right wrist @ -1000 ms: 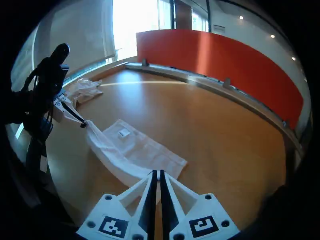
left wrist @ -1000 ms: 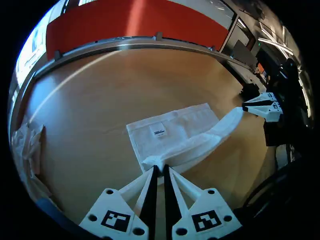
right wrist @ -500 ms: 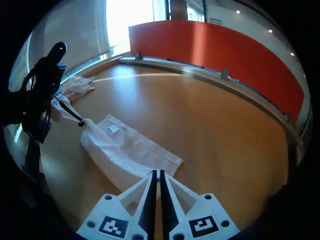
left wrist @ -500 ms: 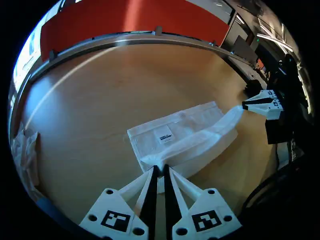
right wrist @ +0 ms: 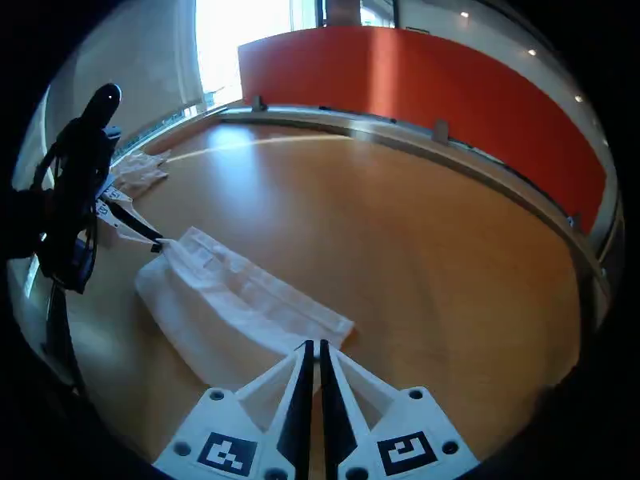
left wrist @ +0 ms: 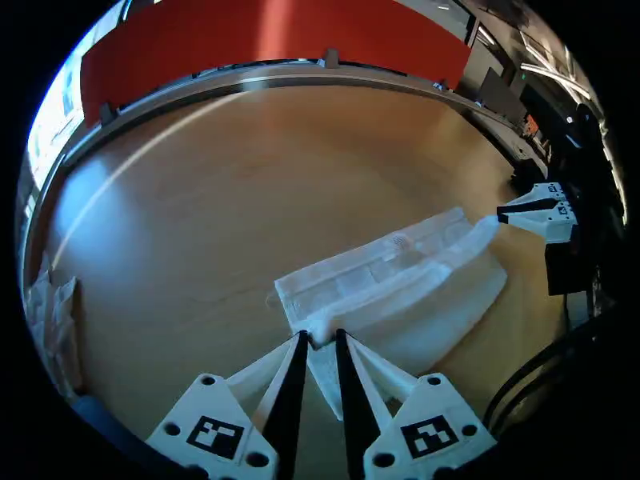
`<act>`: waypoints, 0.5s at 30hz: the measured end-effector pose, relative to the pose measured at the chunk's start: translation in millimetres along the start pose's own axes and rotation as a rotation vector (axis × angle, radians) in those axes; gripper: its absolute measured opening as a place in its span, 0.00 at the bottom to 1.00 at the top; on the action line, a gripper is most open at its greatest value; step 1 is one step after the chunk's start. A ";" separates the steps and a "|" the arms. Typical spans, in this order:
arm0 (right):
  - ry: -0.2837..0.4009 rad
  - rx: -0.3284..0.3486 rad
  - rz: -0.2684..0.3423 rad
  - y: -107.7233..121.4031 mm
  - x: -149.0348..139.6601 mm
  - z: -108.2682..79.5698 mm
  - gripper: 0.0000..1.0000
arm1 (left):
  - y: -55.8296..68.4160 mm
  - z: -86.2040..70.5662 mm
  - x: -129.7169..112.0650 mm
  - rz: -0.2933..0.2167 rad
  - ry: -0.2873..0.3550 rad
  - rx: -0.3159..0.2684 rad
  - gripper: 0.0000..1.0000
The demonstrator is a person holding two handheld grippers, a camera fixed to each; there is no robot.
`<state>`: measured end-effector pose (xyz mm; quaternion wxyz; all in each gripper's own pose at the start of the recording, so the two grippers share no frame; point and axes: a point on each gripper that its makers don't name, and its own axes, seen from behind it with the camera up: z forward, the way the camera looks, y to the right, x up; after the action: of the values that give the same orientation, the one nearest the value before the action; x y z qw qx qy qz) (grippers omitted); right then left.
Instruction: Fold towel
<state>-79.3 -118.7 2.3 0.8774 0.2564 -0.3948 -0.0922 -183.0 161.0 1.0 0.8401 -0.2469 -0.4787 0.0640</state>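
Note:
A white towel (left wrist: 392,280) lies on the wooden table (left wrist: 240,176), its near edge folded over toward the far edge. One corner is bunched between the tips of my left gripper (left wrist: 321,336), which is shut on it with a narrow gap between the fingers. The right gripper (left wrist: 500,216) holds the other corner of the same edge at the right. In the right gripper view the towel (right wrist: 232,296) runs leftward from my right gripper (right wrist: 310,346), which is shut on its corner. The left gripper (right wrist: 156,244) pinches the far end there.
A red partition (right wrist: 448,88) and a metal rail (left wrist: 264,76) line the table's far edge. Crumpled white cloths (left wrist: 52,320) (right wrist: 136,168) lie at the table's left side. A person's dark sleeve (right wrist: 72,200) holds the left gripper.
Both grippers carried the lifted towel edge forward and down over the rest, hiding the label. The left gripper's fingers stand slightly farther apart than before.

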 end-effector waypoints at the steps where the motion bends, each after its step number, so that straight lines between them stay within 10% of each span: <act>1: 0.001 -0.005 0.000 1.3 0.4 1.4 0.06 | -1.8 1.8 1.3 0.001 0.001 0.005 0.26; 10: 0.000 -0.045 -0.002 9.0 0.6 8.1 0.18 | -12.5 6.9 9.0 0.012 0.014 0.041 0.41; 15: 0.009 -0.057 0.010 11.5 2.5 5.4 0.40 | -15.4 -0.2 11.0 0.011 0.033 0.049 0.76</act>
<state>-82.1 -111.9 12.9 0.8867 0.2295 -0.3893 -0.0978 -179.0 151.3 16.8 0.8533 -0.2299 -0.4617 0.0764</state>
